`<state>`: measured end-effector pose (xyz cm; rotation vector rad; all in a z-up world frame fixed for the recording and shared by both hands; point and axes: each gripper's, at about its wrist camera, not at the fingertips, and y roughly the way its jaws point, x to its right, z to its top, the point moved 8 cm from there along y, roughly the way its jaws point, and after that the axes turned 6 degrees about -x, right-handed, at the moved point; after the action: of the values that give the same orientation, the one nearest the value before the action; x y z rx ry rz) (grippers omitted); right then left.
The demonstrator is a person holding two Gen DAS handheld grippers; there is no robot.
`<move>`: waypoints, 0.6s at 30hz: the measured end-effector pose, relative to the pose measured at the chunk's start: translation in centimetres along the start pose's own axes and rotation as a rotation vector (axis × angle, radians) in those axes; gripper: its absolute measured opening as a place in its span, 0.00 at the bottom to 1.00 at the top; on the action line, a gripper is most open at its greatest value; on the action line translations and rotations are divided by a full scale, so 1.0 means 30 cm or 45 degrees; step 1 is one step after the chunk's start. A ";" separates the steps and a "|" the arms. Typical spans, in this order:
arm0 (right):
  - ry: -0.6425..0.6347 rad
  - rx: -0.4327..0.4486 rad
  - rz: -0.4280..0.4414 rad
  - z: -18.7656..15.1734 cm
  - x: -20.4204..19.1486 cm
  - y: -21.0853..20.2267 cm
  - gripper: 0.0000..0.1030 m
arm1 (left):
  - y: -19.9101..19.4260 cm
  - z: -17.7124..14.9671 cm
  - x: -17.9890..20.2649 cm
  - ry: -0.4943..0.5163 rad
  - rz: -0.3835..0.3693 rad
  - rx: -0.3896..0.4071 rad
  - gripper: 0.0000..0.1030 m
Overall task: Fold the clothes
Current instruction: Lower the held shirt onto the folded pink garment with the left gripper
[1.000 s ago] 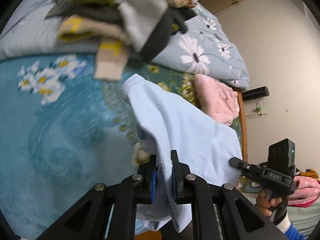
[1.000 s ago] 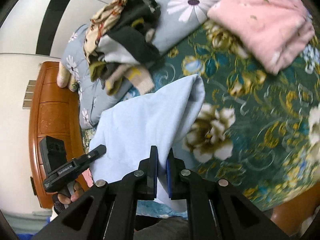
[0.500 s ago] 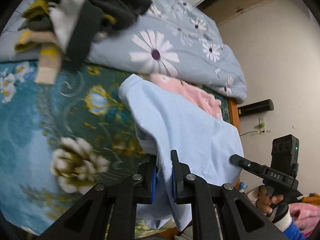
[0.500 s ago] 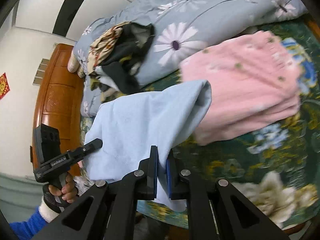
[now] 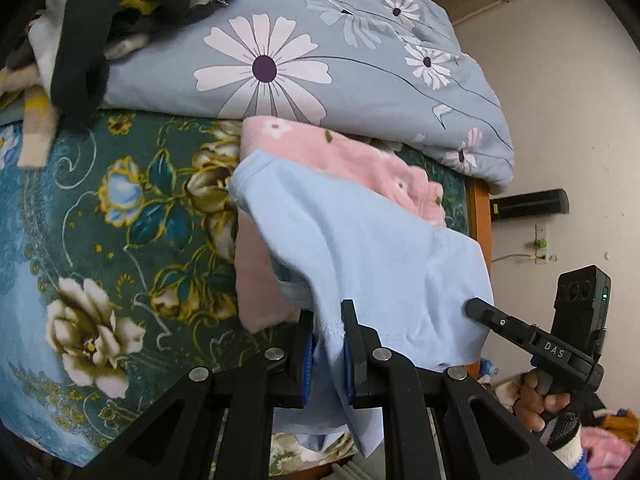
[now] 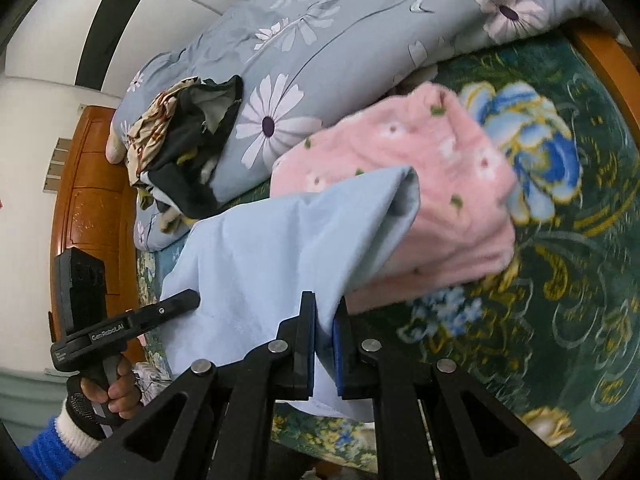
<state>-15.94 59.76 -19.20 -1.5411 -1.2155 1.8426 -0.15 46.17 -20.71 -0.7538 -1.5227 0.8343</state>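
above the pink folded garment on the bed, the light blue garment is held in the air, stretched between the two tongs. the left tongs are clenched on one part of its hem and the right tongs are clenched on another; in each view the other tongs are seen pinching the far side of the cloth. several things could go wrong from here. if one grip is let go before the other, the cloth would swing and the fold already in it would be lost. if it is lowered off-centre, the pink stack could be dragged askew or the blue piece could slide onto the flowered bedspread. the unsorted dark clothes on the daisy quilt lie well apart and are unlikely to be disturbed.
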 end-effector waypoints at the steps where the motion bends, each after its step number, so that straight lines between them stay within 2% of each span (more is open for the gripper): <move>1: -0.004 -0.005 -0.004 0.027 0.009 0.001 0.07 | 0.010 0.023 0.005 -0.012 -0.003 0.002 0.12; 9: -0.071 -0.026 -0.055 0.273 0.085 0.006 0.07 | 0.105 0.164 0.047 -0.034 -0.015 0.005 0.12; 11: -0.065 -0.029 -0.073 0.316 0.124 0.022 0.07 | 0.142 0.191 0.042 -0.029 0.010 -0.010 0.12; 15: 0.001 -0.079 -0.099 0.342 0.225 0.093 0.07 | 0.224 0.217 -0.011 -0.066 0.076 -0.074 0.12; 18: 0.041 -0.119 -0.095 0.319 0.280 0.146 0.07 | 0.263 0.208 -0.048 -0.083 0.111 -0.113 0.15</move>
<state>-26.43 60.90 -27.57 -1.5468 -1.3433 1.7290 -6.16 48.65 -28.52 -0.8705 -1.6031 0.8674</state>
